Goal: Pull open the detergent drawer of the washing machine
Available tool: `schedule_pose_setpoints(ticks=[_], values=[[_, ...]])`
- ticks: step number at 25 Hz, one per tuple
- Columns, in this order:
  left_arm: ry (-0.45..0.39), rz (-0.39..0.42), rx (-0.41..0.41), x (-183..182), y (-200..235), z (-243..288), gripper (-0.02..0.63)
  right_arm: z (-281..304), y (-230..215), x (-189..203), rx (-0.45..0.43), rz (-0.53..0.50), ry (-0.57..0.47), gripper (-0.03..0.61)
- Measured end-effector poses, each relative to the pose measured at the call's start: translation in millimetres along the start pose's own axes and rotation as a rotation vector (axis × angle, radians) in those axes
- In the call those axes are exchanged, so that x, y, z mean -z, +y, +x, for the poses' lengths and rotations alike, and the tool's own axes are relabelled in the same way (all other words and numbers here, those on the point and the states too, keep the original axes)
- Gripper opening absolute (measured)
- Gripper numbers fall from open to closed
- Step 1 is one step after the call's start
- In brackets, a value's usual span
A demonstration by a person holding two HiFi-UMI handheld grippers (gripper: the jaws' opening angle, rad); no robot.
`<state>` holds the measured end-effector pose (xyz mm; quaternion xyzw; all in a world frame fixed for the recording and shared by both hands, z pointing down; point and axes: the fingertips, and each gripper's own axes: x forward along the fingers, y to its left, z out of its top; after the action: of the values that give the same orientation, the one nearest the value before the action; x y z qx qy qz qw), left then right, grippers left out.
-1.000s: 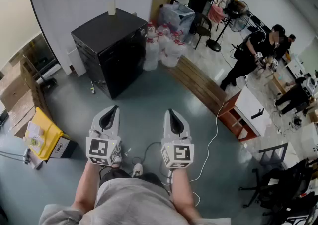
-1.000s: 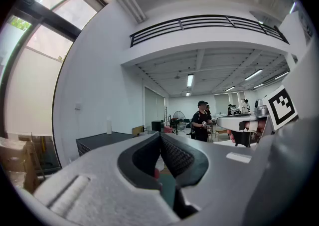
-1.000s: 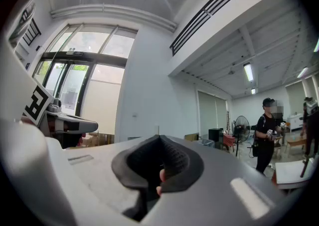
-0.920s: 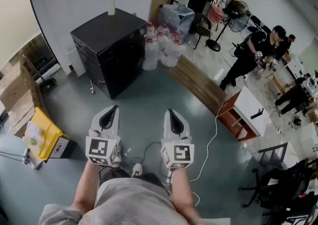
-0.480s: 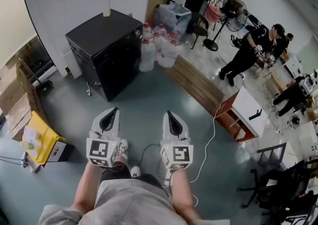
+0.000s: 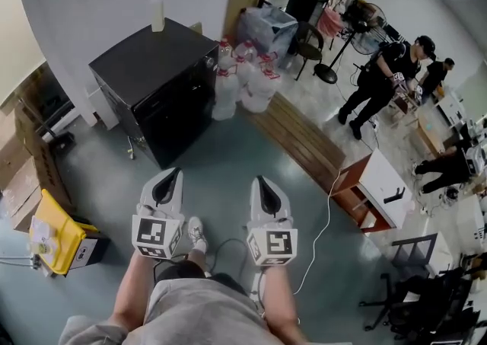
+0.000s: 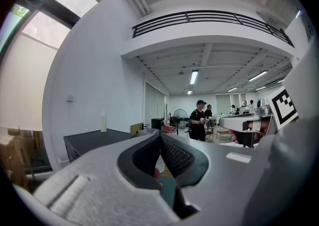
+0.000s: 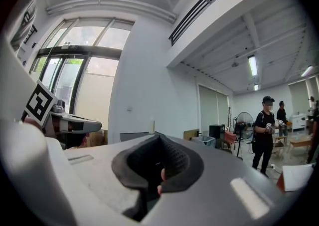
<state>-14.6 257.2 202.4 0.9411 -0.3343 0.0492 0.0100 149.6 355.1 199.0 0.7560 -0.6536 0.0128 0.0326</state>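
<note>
While the washing machine (image 6: 156, 84) sits well apart at 11 o'clock from both grippers, this is the approach step. Left gripper (image 6: 169, 176) and right gripper (image 6: 262, 182) both have jaws together, nothing held. Next: close in, locate the drawer (can't make it out from here), open one gripper. Versus a second ago: machine nearer, foot (image 6: 196, 231) stepped forward.

From the head camera we look steeply down: the left gripper (image 6: 174, 173) and right gripper (image 6: 260, 180) sit close at 7 and 5 o'clock, the washing machine (image 6: 156, 77) farther off at 11 o'clock. From each gripper camera we look level across the room, close behind its own jaws. All three views share the machine, the white bottle (image 6: 157, 12) on it and the person in black (image 6: 380, 81).
</note>
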Motion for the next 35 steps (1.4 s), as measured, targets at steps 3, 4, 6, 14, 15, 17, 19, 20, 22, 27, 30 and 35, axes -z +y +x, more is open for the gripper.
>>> schedule_pose_setpoints(ticks=[3, 4, 6, 14, 15, 17, 19, 20, 22, 27, 30, 35], values=[[0.009, -0.007, -0.012, -4, 25, 39, 0.011, 49, -8, -5, -0.025, 0.022, 0.000, 0.002], [0.012, -0.011, -0.018, -5, 35, 52, 0.009, 67, -9, -7, -0.035, 0.024, 0.001, 0.003], [0.015, -0.017, -0.033, -6, 57, 77, 0.009, 103, -9, -8, -0.056, 0.022, 0.003, 0.003], [0.041, -0.032, -0.104, 5, 134, 145, 0.009, 221, 2, 1, -0.138, 0.030, 0.029, 0.003], [0.045, -0.036, -0.114, 8, 142, 149, 0.011, 233, 5, 2, -0.151, 0.032, 0.033, 0.003], [0.058, -0.047, -0.140, 14, 157, 155, 0.011, 255, 14, 8, -0.184, 0.039, 0.044, 0.003], [0.069, -0.061, -0.172, 21, 174, 158, 0.009, 277, 24, 14, -0.222, 0.042, 0.059, 0.002], [0.074, -0.067, -0.189, 25, 182, 160, 0.011, 288, 30, 17, -0.240, 0.043, 0.067, 0.003], [0.086, -0.078, -0.226, 34, 198, 164, 0.011, 309, 42, 24, -0.280, 0.046, 0.079, 0.003], [0.112, -0.107, -0.333, 58, 228, 165, 0.011, 352, 70, 50, -0.407, 0.081, 0.126, 0.003], [0.124, -0.120, -0.413, 74, 244, 169, 0.009, 381, 85, 67, -0.500, 0.114, 0.145, 0.003], [0.122, -0.120, -0.551, 101, 267, 168, 0.009, 422, 113, 97, -0.641, 0.172, 0.179, 0.003]])
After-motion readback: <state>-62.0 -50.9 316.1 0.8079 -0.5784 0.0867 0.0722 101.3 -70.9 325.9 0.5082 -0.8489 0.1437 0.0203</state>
